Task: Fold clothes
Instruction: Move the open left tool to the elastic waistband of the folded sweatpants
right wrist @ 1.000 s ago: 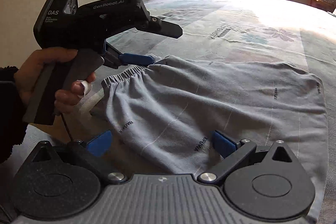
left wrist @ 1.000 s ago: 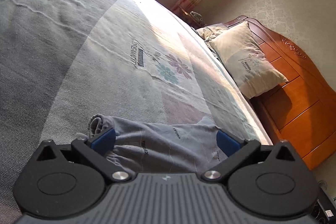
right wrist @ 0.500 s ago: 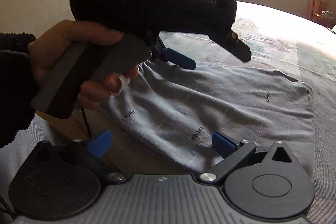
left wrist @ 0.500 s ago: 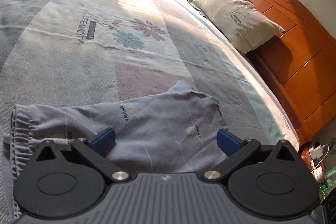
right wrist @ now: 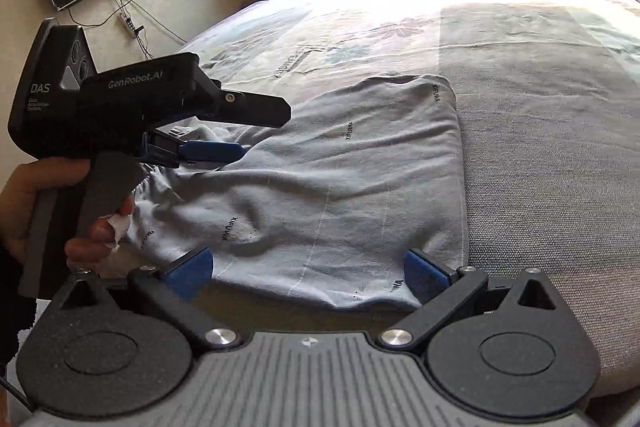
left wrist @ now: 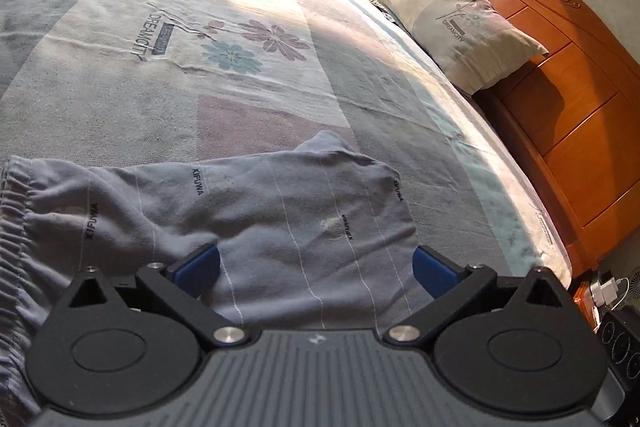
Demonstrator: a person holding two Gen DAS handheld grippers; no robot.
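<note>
Lying rumpled on the bed, grey shorts show "XIFUWA" prints.

Two handheld grippers, alike in build. Left gripper: grey ribbed housing in front of the lens, two round black discs either side, black angled link arms with a silver screw at each pivot, blue pads at the fingertips. Right gripper: same ribbed grey body, black discs, silver screws, blue pads. From the right wrist view, left gripper seen side-on: black casing lettered "GenRobot.AI" and "DAS", grey pistol handle, round lenses on the back block. Hand on that handle with a white wrap on one finger; dark fuzzy sleeve at the wrist.
</note>
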